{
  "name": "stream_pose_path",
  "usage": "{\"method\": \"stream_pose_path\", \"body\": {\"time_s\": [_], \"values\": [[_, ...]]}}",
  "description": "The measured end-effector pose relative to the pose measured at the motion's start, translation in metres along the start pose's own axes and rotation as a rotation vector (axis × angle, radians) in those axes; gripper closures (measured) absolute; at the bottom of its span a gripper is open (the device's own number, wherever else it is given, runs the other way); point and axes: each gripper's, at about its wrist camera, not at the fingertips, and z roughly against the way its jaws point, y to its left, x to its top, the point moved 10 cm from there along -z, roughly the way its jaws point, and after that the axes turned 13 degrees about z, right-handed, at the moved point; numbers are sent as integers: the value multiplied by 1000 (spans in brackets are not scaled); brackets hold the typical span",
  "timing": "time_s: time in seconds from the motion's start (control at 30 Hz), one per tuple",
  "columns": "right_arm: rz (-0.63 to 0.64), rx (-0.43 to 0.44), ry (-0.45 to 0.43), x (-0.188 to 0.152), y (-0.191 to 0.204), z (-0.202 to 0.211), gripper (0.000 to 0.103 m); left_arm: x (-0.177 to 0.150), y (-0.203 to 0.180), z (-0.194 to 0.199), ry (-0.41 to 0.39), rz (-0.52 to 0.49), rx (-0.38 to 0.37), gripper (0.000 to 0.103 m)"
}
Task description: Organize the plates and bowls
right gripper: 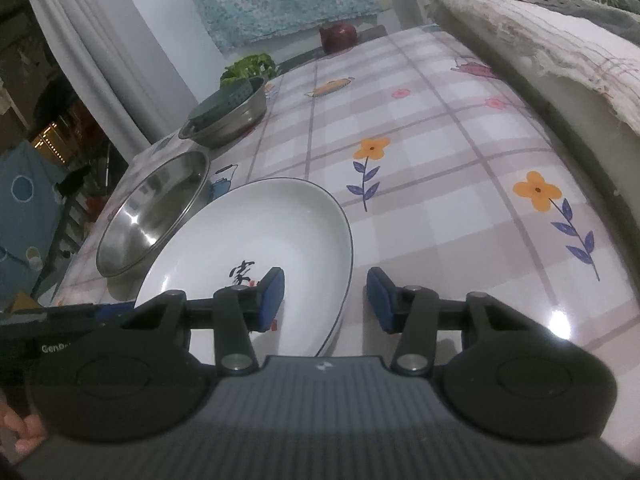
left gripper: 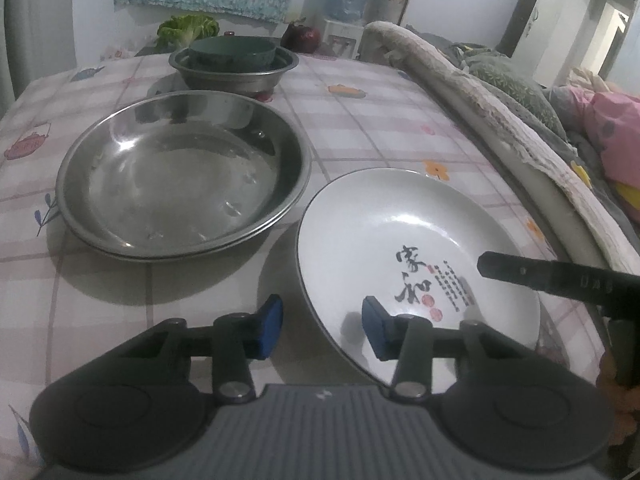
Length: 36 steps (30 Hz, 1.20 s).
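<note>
worktop [left gripper: 380, 128]: checked cloth with flower and teapot prints; I see all the dishes standing on it.
steel plate [left gripper: 180, 176]: largest dish, left of my white plate, rims near but apart; seems to be two stacked, can't confirm.
white plate [left gripper: 400, 232]: near edge of worktop, tilted, left rim raised; black brush characters and small red seals inside, too small to read.
steel bowl [left gripper: 236, 70]: far end, upright, green bowl [left gripper: 232, 50] nested in it.
left gripper [left gripper: 322, 330]: jaws apart, straddling the white plate's left rim, pads not pressing.
right gripper [right gripper: 326, 296]: jaws apart around the plate's right rim, no contact; partial "Gen" lettering on the other gripper's body.
</note>
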Motion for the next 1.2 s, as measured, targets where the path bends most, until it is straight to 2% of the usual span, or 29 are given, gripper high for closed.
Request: {"method": "stream_pose_path", "body": {"time_s": [0.2, 0.23, 0.4, 0.5, 0.67, 0.93, 1.2], "values": [[49, -16, 2, 0, 2, -3, 70, 2, -4, -4, -16, -31, 2, 65], [63, -22, 4, 0, 4, -4, 72, 2, -6, -5, -13, -30, -8, 71], [147, -67, 13, -1, 9, -5, 78, 1, -9, -5, -14, -43, 1, 71], [154, -69, 14, -1, 9, -4, 79, 1, -9, -5, -13, -49, 3, 70], [170, -72, -3, -2, 10, -5, 76, -2, -17, -6, -34, -130, 48, 60], [181, -110, -1, -2, 16, -5, 73, -2, -21, -5, -41, -108, 77, 60], [147, -124, 10, -3, 17, 6, 73, 1, -26, 7, -51, -94, 50, 62]]}}
